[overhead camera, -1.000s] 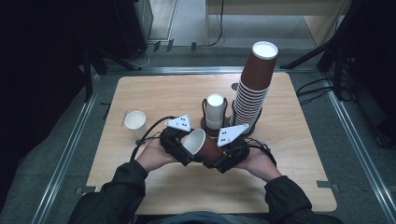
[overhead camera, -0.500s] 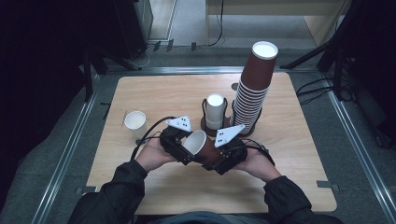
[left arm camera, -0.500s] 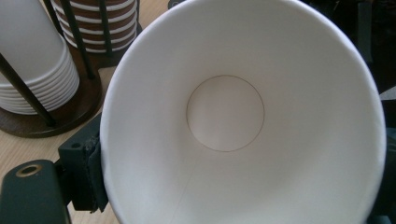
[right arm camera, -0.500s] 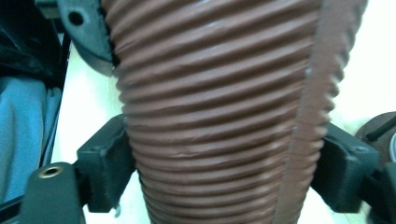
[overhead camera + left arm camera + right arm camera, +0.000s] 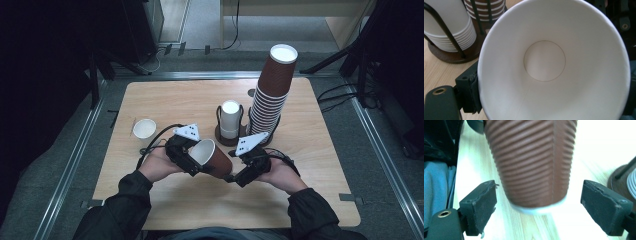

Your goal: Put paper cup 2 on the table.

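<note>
At the far left of the wooden table a small white cup stands upright on its own, well apart from the hands. Next comes the left gripper, held just above the table near its front middle; its jaws, which have just been closing, are clamped on the rim of a brown ribbed paper cup, and in the left gripper view a jaw pad presses against the outside of that rim at the lower left while the cup's white inside faces the camera. The cup lies tilted on its side in the air, mouth toward the left gripper and base toward the right one. The right gripper faces the cup's base with its jaws wide apart, having just been opening; in the right gripper view the ribbed wall sits between the two pads, touching neither. Behind the hands a dark holder carries a stack of white cups, and just to its right rises a tall stack of brown cups.
</note>
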The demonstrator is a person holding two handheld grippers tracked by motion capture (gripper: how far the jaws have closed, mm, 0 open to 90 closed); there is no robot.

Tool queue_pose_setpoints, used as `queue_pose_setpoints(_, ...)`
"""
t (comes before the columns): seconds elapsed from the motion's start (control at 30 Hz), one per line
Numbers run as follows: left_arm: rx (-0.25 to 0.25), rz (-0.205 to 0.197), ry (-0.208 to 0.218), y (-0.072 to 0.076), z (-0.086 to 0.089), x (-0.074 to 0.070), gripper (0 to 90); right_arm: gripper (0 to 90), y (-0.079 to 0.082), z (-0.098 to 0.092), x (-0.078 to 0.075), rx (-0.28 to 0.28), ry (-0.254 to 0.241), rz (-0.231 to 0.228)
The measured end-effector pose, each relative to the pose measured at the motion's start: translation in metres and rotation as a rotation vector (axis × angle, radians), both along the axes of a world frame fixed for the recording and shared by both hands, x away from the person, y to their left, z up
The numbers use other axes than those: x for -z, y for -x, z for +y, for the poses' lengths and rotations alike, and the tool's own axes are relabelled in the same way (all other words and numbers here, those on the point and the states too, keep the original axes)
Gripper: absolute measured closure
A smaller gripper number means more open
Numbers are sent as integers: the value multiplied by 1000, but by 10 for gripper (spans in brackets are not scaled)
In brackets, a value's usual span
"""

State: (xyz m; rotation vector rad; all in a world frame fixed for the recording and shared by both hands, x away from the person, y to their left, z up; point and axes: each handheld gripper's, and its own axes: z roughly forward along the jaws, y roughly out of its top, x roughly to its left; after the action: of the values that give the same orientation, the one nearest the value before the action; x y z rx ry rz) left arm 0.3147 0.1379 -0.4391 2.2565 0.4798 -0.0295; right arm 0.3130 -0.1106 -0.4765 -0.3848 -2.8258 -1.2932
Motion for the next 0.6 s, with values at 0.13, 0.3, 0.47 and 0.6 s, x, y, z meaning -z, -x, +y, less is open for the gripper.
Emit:
queue_pose_setpoints(0.13, -9, 7, -17, -2, 5, 2, 90, 146, 0, -5, 0, 2, 8, 37)
queue_pose_setpoints(0.3, -21, 12, -49, -2, 11, 3, 90, 147, -1, -9, 0, 28, 8, 31)
queue_pose_setpoints(0.47, -35, 11, -85, -4, 20, 3, 90, 147, -4, -12, 0, 61, 9, 36)
queue_pose_setpoints(0.6, -43, 14, -111, -5, 25, 3, 90, 147, -5, -14, 1, 72, 19, 36)
